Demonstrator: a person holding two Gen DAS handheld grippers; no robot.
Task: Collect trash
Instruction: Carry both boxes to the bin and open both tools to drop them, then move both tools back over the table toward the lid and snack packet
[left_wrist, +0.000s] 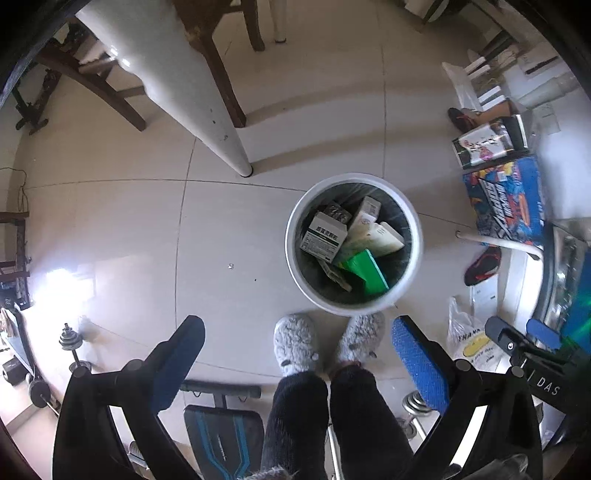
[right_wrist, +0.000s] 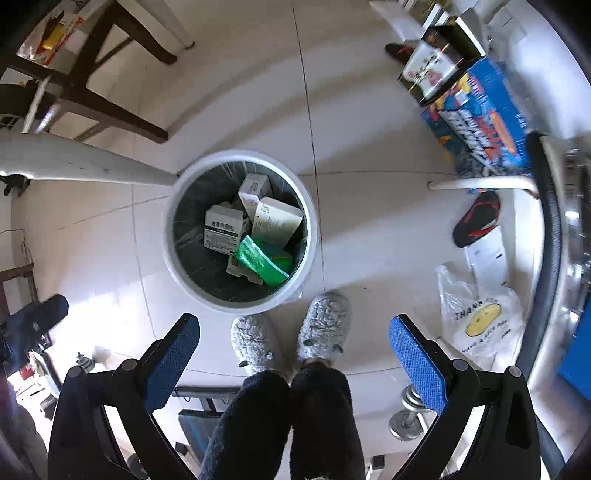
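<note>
A white round trash bin (left_wrist: 413, 258) (right_wrist: 314, 236) with a dark liner stands on the tiled floor. Inside lie several cartons: a grey-white box (left_wrist: 324, 236) (right_wrist: 221, 230), a cream box (left_wrist: 384, 238) (right_wrist: 277, 219) and a green packet (left_wrist: 365, 271) (right_wrist: 258, 262). Both grippers point straight down from above the bin. My left gripper (left_wrist: 297, 356) is open, with nothing between its blue pads. My right gripper (right_wrist: 293, 354) is open and empty too, and it also shows at the left wrist view's right edge (left_wrist: 517, 334).
A person's feet in grey fluffy slippers (left_wrist: 295, 345) (right_wrist: 325, 325) stand just before the bin. A white table leg (left_wrist: 207, 110) and dark chair legs (right_wrist: 110, 110) rise behind it. Printed boxes (left_wrist: 506, 199) (right_wrist: 480, 125), a plastic bag (right_wrist: 480, 321), shoes and dumbbells (right_wrist: 410, 417) crowd the right side.
</note>
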